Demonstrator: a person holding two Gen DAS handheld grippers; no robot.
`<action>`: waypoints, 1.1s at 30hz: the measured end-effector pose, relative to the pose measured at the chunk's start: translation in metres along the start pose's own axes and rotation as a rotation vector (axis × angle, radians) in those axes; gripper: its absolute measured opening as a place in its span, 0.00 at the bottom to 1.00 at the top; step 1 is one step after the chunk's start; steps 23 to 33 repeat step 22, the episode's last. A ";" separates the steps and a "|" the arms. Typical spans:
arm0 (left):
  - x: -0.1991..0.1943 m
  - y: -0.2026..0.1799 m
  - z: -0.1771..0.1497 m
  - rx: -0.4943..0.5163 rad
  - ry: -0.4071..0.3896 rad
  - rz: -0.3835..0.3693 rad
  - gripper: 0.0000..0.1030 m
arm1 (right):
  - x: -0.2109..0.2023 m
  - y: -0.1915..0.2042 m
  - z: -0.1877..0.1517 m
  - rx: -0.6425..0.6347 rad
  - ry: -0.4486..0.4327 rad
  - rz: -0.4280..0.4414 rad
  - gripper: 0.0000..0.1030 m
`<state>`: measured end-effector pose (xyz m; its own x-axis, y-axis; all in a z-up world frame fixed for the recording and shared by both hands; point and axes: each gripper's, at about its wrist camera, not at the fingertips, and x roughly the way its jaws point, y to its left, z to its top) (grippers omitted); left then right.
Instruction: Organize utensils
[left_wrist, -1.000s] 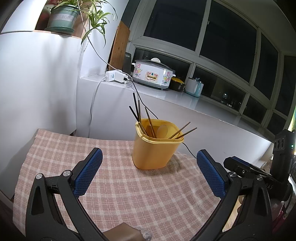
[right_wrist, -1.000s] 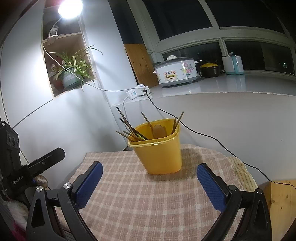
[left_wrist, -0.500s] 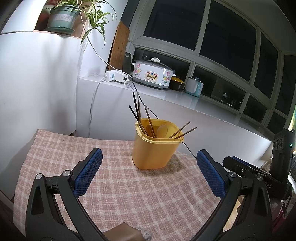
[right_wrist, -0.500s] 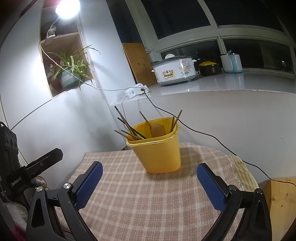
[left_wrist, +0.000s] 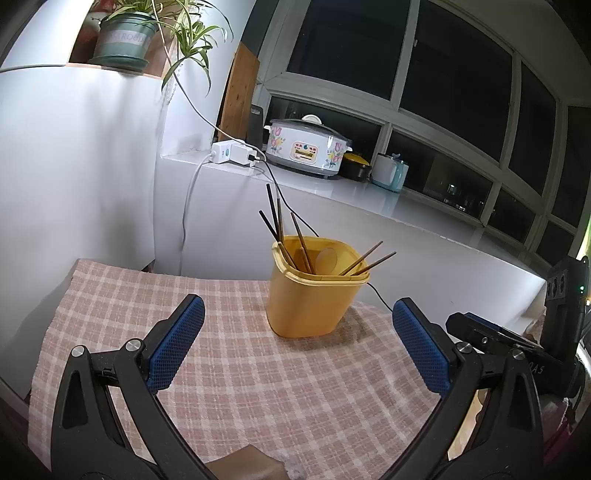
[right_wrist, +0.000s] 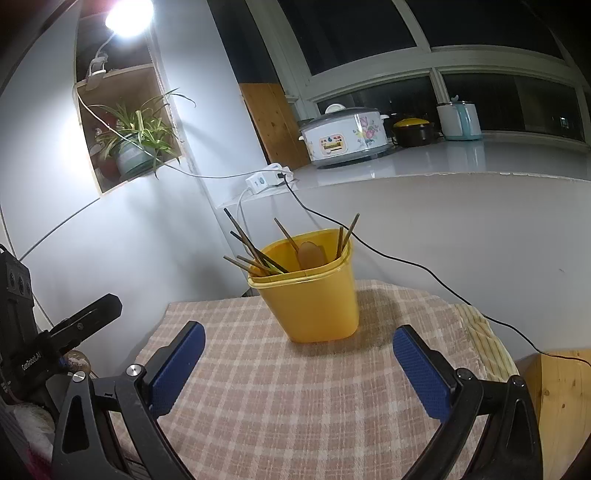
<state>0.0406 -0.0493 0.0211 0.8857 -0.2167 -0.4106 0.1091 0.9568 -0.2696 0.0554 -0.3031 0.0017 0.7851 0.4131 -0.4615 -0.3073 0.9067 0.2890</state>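
Both pairs of tongs are spread wide with nothing between their blue pads: the left tongs (left_wrist: 297, 347) and the right tongs (right_wrist: 298, 363) each hover low over the checked cloth (left_wrist: 236, 369), short of the yellow holder (left_wrist: 314, 291). Over the last second the left view barely changes, while in the right view the holder has slid slightly lower and to the left, so the right tongs have drifted a little without closing on anything. The chopsticks (left_wrist: 275, 225) and a wooden spoon (right_wrist: 310, 254) already stand inside the holder, and no loose utensil shows on the cloth, so the sorting looks essentially finished. The cloth covers the counter. Behind it a white ledge (left_wrist: 369, 195) carries a flowered cooker (left_wrist: 306, 147) and a power strip (left_wrist: 232, 153) under dark windows; a potted plant (right_wrist: 136, 147) sits in a wall niche.
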 end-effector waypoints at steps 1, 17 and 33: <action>0.000 -0.001 0.000 0.002 0.001 -0.002 1.00 | 0.000 0.000 0.000 0.001 0.000 -0.001 1.00; 0.010 0.017 0.000 -0.070 0.031 0.063 1.00 | 0.003 -0.004 -0.003 0.030 0.012 -0.020 1.00; 0.007 0.009 -0.003 0.005 -0.001 0.092 1.00 | 0.004 -0.003 -0.003 0.027 0.013 -0.026 1.00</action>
